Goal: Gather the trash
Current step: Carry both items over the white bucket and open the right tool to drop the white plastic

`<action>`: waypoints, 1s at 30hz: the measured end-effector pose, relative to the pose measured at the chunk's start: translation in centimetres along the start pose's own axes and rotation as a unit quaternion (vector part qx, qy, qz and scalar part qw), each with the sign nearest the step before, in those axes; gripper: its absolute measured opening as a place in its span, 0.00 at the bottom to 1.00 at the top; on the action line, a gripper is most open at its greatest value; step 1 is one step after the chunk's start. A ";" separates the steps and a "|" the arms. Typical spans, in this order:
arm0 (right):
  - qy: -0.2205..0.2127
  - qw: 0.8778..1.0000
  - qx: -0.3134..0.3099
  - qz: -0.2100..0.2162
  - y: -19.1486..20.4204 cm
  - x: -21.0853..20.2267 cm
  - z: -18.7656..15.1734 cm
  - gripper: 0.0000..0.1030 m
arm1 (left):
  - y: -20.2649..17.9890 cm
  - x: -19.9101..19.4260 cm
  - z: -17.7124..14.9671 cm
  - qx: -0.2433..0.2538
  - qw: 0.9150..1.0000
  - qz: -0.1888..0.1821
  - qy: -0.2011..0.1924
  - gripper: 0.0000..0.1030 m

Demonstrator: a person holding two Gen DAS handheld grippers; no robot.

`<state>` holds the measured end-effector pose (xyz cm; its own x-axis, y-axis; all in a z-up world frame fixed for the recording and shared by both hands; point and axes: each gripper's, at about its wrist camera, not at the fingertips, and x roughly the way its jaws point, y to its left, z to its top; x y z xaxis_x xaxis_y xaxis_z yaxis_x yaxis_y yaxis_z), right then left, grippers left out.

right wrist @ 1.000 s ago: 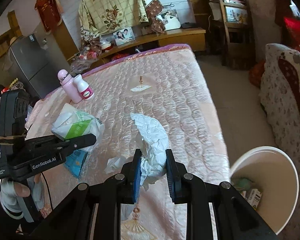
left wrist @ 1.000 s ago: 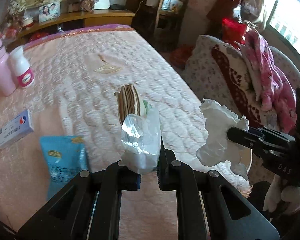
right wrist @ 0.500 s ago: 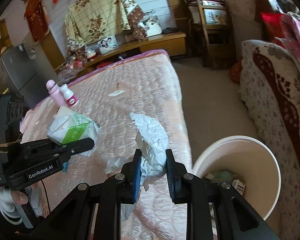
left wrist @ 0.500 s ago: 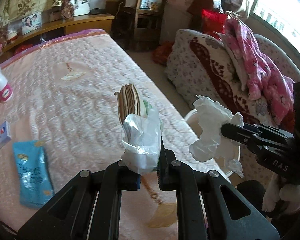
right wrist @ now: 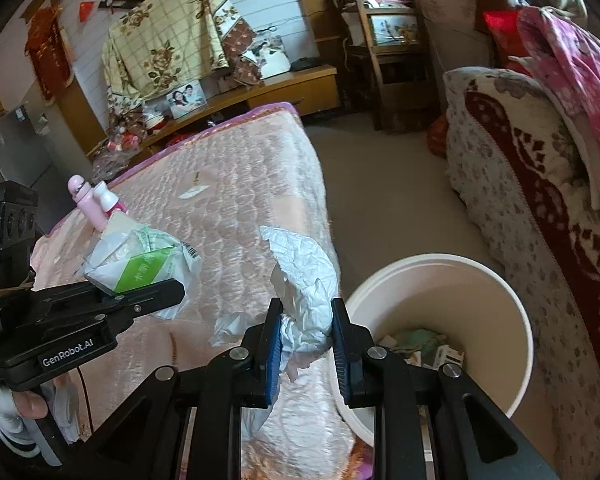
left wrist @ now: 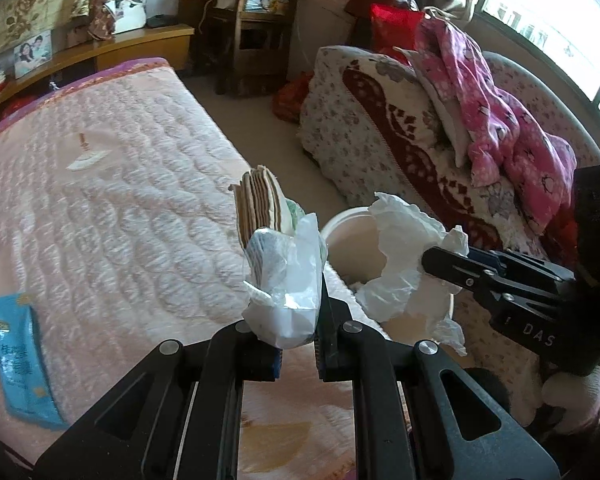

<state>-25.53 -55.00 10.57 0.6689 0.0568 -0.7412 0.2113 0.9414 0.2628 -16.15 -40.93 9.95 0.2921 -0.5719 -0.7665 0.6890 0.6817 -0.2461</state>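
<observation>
My left gripper (left wrist: 298,344) is shut on a crumpled plastic tissue pack (left wrist: 286,280) with a green label, also seen in the right wrist view (right wrist: 140,264). It is held above the bed's right edge. My right gripper (right wrist: 306,344) is shut on a crumpled white tissue (right wrist: 304,280), which also shows in the left wrist view (left wrist: 404,256), over the rim of the white trash bin (right wrist: 516,320). The bin (left wrist: 352,236) stands on the floor beside the bed and holds some trash.
The pink quilted bed (left wrist: 112,208) carries a blue packet (left wrist: 16,360), and pink and white bottles (right wrist: 94,200) at its far side. A floral sofa (right wrist: 532,208) with pink clothes stands right of the bin. A wooden chair (right wrist: 388,44) is at the back.
Both grippers have moved right, from over the bed toward the bin, each still holding its trash. The bin is now nearer and larger in the right wrist view.
</observation>
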 end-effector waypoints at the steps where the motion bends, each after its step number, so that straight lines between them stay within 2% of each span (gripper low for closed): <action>1: 0.000 1.000 0.003 -0.004 -0.4 -0.1 -0.1 0.21 | -0.3 0.3 0.0 0.001 1.000 -0.003 0.002 0.09; 13: 0.003 0.999 0.030 -0.045 -4.7 -0.6 -1.4 0.21 | -4.1 4.3 0.4 0.013 0.999 -0.041 0.034 0.09; 24: 0.025 0.996 0.054 -0.068 -7.8 0.7 -2.1 0.21 | -5.3 7.0 0.5 0.010 0.997 -0.052 0.054 0.11; 26: 0.030 0.995 0.058 -0.071 -8.1 1.0 -2.4 0.21 | -5.4 7.3 0.5 0.008 0.997 -0.055 0.057 0.13; 27: 0.032 0.995 0.061 -0.073 -8.3 1.2 -2.5 0.21 | -5.4 7.4 0.6 0.006 0.997 -0.058 0.059 0.18; 30: 0.037 0.994 0.071 -0.079 -8.9 1.6 -2.7 0.43 | -5.4 7.6 0.6 0.003 0.996 -0.070 0.059 0.36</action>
<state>-28.25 -62.42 5.39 0.5661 -0.0592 -0.8222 0.4119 0.8843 0.2199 -17.25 -49.23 5.86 0.1140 -0.6029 -0.7896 0.7218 0.5964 -0.3511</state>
